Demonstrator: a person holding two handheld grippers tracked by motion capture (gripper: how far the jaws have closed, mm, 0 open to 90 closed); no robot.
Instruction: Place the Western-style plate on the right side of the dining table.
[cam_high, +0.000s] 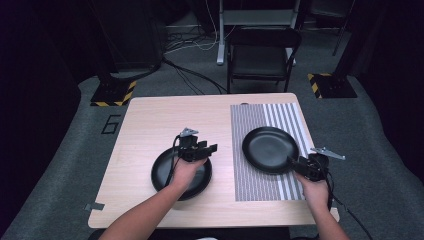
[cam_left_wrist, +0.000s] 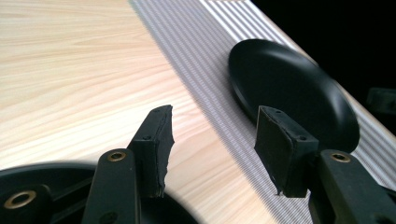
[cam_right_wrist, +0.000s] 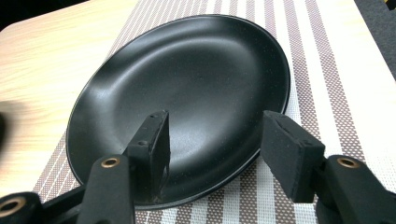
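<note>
On the striped mat (cam_high: 260, 150) by the table's right edge, the right gripper (cam_high: 295, 163) hangs spread over a plate (cam_high: 270, 149); left gripper (cam_high: 207, 148), spread too, floats above another plate (cam_high: 165, 175).

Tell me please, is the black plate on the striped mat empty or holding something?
Empty: the black plate shows bare inside, lying flat on the striped mat.

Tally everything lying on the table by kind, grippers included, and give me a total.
Round black plates: 2, one on the bare wood, one on the mat
Striped woven placemats: 1
Hand-held black two-jaw grippers: 2, left, right, both with jaws apart
Total: 5
</note>
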